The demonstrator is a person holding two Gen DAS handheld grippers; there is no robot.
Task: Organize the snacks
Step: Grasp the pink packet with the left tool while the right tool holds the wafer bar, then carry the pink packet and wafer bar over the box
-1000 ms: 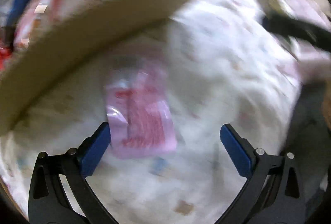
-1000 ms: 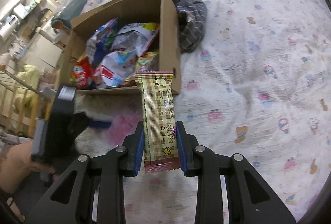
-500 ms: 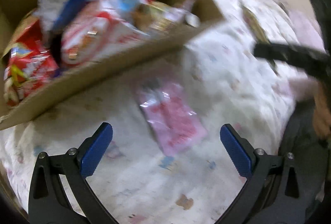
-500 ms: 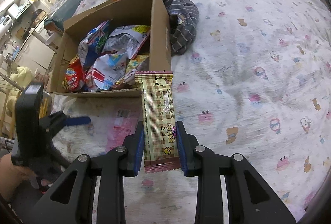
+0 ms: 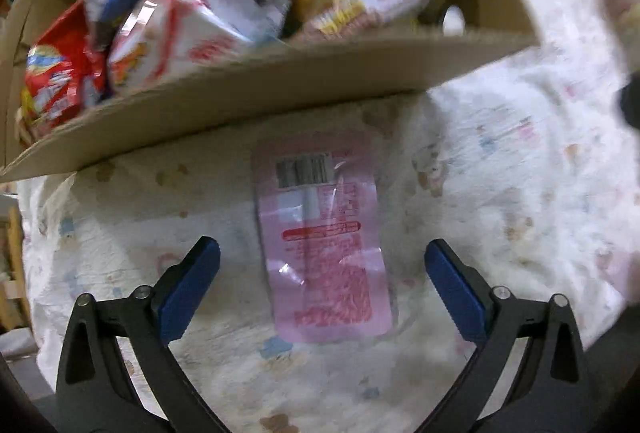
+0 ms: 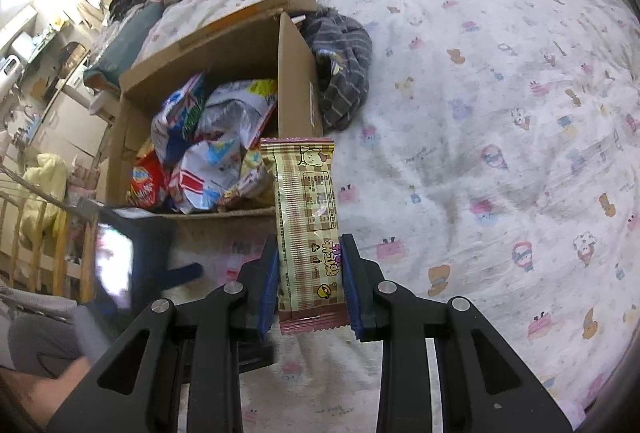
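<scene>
bedsheet [image 6: 500, 93] cartoon-printed; left gripper [image 5: 322, 273] wide, closing over pink packet [image 5: 324, 253]; right gripper [image 6: 310, 273] clamps wafer bar [image 6: 306, 217].

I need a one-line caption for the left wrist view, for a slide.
Left hand-held gripper, closing, above a pink snack packet lying on the bedsheet beside the cardboard box.

The pink packet [image 5: 326, 253] under my left gripper [image 5: 322, 273] is thin glossy plastic film, its highlights bright, lying on soft, matt printed cotton bed sheet [image 5: 500, 193]. My blue pads [image 5: 190, 287] look matt and rubbery on black moulded plastic arms with small shiny metal pins. The box [image 5: 260, 101] is plain brown cardboard, dull and fibrous. In my right gripper [image 6: 310, 281] the checked snack bar [image 6: 306, 217] wears smooth, semi-gloss wrapper film. The bags [image 6: 216, 153] in the box are crinkled shiny foil.
</scene>
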